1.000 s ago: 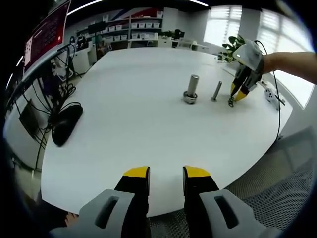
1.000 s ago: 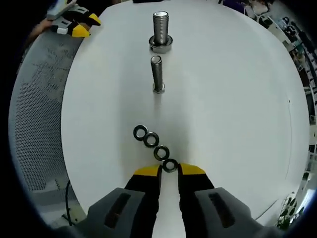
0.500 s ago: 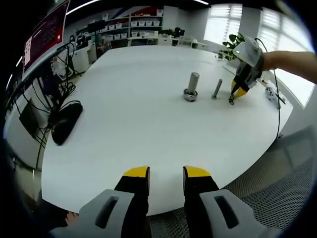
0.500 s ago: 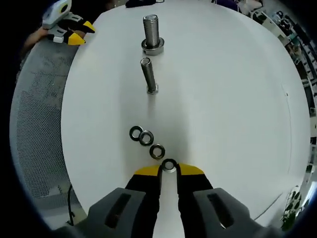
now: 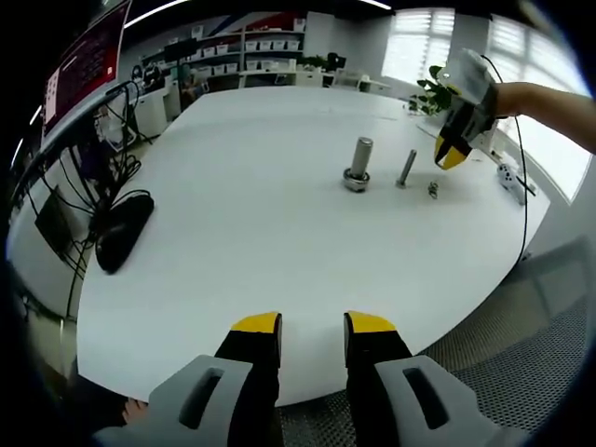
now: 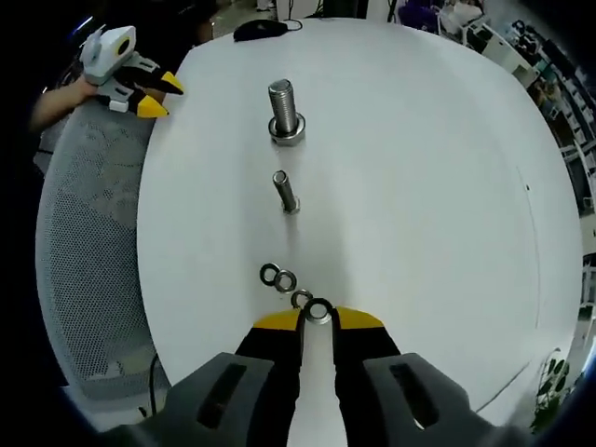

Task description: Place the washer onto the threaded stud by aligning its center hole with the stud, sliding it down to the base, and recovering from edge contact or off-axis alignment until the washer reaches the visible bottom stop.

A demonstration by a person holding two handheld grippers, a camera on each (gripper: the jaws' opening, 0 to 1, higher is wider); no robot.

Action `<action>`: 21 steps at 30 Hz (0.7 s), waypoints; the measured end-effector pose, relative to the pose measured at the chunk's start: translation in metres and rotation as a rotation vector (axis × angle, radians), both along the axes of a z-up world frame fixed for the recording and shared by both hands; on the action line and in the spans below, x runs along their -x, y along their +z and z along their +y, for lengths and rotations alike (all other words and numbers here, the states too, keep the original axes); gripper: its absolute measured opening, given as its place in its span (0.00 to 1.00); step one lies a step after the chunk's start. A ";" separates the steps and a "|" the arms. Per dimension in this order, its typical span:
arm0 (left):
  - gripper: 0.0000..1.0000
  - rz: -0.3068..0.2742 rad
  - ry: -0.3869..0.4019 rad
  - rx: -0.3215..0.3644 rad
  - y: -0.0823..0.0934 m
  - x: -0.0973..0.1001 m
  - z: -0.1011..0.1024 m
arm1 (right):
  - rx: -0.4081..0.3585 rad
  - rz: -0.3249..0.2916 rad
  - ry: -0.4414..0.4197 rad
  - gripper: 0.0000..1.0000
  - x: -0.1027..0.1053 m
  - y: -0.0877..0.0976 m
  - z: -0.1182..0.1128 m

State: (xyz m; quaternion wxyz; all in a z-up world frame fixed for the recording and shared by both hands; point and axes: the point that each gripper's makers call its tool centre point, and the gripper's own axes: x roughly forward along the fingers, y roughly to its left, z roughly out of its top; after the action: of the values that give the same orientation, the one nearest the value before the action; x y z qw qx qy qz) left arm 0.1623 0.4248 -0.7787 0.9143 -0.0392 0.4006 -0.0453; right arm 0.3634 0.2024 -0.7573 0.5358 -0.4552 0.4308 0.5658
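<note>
My right gripper (image 6: 318, 318) is shut on a dark steel washer (image 6: 318, 310), which it holds above the white round table (image 6: 419, 186). Three more washers (image 6: 285, 279) lie in a row just ahead of the jaws. Further on stands the thin threaded stud (image 6: 286, 191), and beyond it a thicker bolt (image 6: 284, 110) with rings at its base. In the left gripper view the right gripper (image 5: 449, 160) hangs clear above the washers (image 5: 433, 189), to the right of the stud (image 5: 408, 168) and the thick bolt (image 5: 358, 163). My left gripper (image 5: 312, 328) is open at the near table edge, nothing between its jaws.
A black mouse (image 5: 124, 233) and cables lie at the table's left side. A white controller (image 5: 510, 177) with a cord sits at the right edge, a plant (image 5: 436, 88) behind it. Perforated grey flooring (image 6: 84, 279) surrounds the table. The left gripper (image 6: 164, 97) is at the far edge.
My right gripper has taken hold of the end washer of the row and lifted it off the table, so that view has risen. The left gripper has stayed still.
</note>
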 end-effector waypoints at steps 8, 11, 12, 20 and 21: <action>0.25 -0.004 0.000 0.001 0.001 0.000 0.000 | -0.035 0.006 0.072 0.14 0.012 0.020 0.025; 0.25 -0.012 0.006 0.005 0.002 -0.001 0.001 | -0.044 0.009 0.087 0.14 0.018 0.024 0.034; 0.25 -0.012 0.008 0.006 0.002 -0.001 0.001 | -0.042 0.001 0.103 0.14 0.020 0.025 0.036; 0.25 -0.019 0.008 0.007 0.003 -0.002 0.001 | -0.057 -0.008 0.149 0.14 0.026 0.029 0.056; 0.25 -0.019 0.008 0.006 0.003 -0.002 0.000 | -0.057 -0.017 0.161 0.14 0.026 0.029 0.059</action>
State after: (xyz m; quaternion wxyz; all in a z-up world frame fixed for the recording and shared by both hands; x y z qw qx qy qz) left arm 0.1639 0.4253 -0.7757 0.9181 -0.0433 0.3915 -0.0435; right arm 0.3373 0.2611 -0.7281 0.5050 -0.4775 0.3719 0.6153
